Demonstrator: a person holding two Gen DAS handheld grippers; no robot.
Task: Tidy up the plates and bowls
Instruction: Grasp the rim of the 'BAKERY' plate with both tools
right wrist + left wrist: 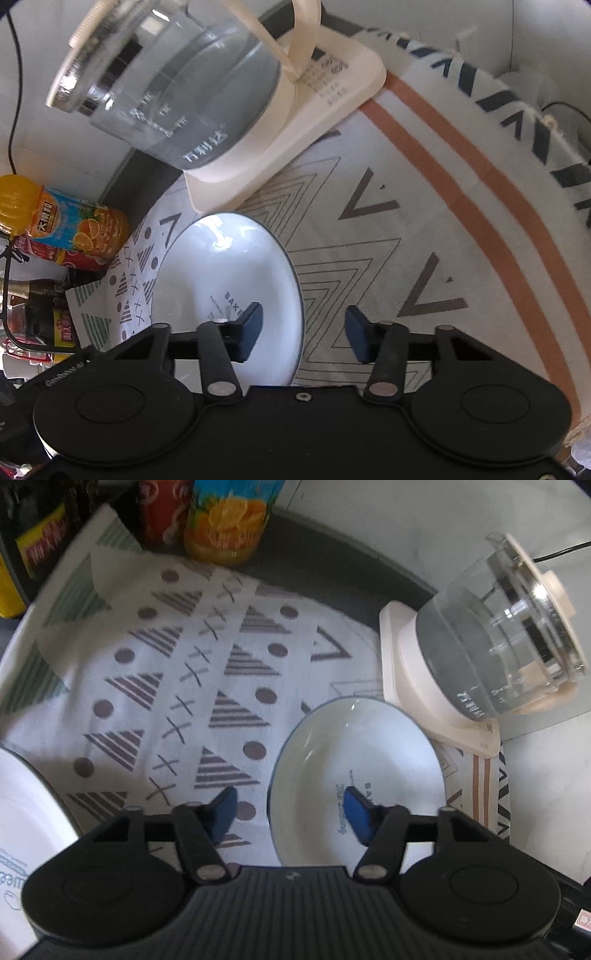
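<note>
Left wrist view, left tongs [291,814] straddling white bowl [364,746] rim, unclenched, right tongs [304,328] straddling opposite rim, unclenched, kettle [166,85] sitting beyond.

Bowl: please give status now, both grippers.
Left gripper open, straddling bowl rim. Right gripper open, straddling opposite rim. Bowl sits on cloth, not gripped. Kettle close behind.

bowl [369,746]: white, dark rim, blue words
cloth [166,672]: white with grey dots, crosses, striped triangles
kettle [498,627]: clear glass, cream base
bottle [225,520]: orange
</note>
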